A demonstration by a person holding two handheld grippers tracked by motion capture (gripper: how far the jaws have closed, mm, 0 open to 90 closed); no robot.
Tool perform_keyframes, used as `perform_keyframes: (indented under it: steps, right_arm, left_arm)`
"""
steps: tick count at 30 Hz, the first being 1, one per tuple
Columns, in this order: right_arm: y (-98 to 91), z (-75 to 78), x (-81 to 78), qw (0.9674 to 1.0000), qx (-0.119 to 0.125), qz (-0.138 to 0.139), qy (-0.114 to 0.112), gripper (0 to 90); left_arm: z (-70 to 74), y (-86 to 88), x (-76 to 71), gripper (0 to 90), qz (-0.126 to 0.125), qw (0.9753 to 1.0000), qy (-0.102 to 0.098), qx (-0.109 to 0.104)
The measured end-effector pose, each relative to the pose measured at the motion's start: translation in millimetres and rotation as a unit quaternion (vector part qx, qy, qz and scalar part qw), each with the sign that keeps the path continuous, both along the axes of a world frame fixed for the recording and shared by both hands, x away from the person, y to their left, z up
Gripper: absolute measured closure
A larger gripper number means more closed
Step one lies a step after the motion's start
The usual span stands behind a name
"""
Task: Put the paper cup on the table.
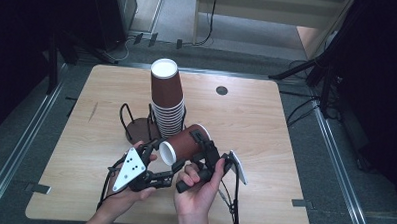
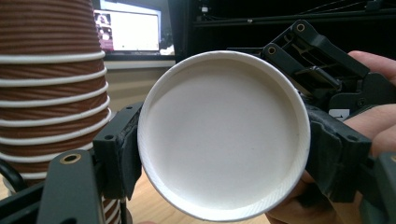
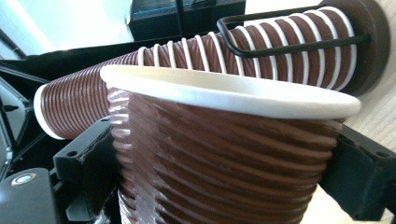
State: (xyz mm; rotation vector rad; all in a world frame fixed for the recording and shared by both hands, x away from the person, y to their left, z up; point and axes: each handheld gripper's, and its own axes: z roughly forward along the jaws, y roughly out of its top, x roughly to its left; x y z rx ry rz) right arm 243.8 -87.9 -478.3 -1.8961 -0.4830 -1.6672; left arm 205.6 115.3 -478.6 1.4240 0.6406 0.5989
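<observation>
High view, wooden table (image 1: pixel 246 118), grey carpet floor (image 1: pixel 354 172), dark surroundings

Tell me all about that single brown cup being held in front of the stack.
The cup is ribbed brown paper with a white rolled rim and white bottom. It lies on its side above the table, bottom toward the left gripper, whose jaws flank that end. The right gripper clamps its ribbed wall near the rim. It looks undented and separate from the stack.

Hidden and cut-off parts

The cup (image 3: pixel 224 154) runs off the right gripper view's bottom edge; the cup stack's (image 2: pixel 51 88) top and base are cropped, and the monitor (image 2: pixel 128 30) behind seems blurred.
</observation>
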Motion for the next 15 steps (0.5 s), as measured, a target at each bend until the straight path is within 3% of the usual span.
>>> perform_keyframes:
  steps: [8,10,15]
  right_arm:
    - [0.0,-1.8,-0.9,0.9999,-0.007,0.002,-0.014,10.2]
    - [0.1,-2.4,-0.9,0.9998,-0.006,0.000,-0.020,10.2]
    - [-1.4,-2.3,0.0,0.9994,0.002,-0.003,-0.034,10.3]
  left_arm:
    - [0.1,3.3,-2.3,22.0,-0.005,0.9999,0.014,-0.003]
    - [0.6,4.0,-2.5,13.5,-0.016,0.9995,0.024,-0.010]
    - [0.2,6.2,-2.2,5.4,-0.015,0.9989,0.043,-0.011]
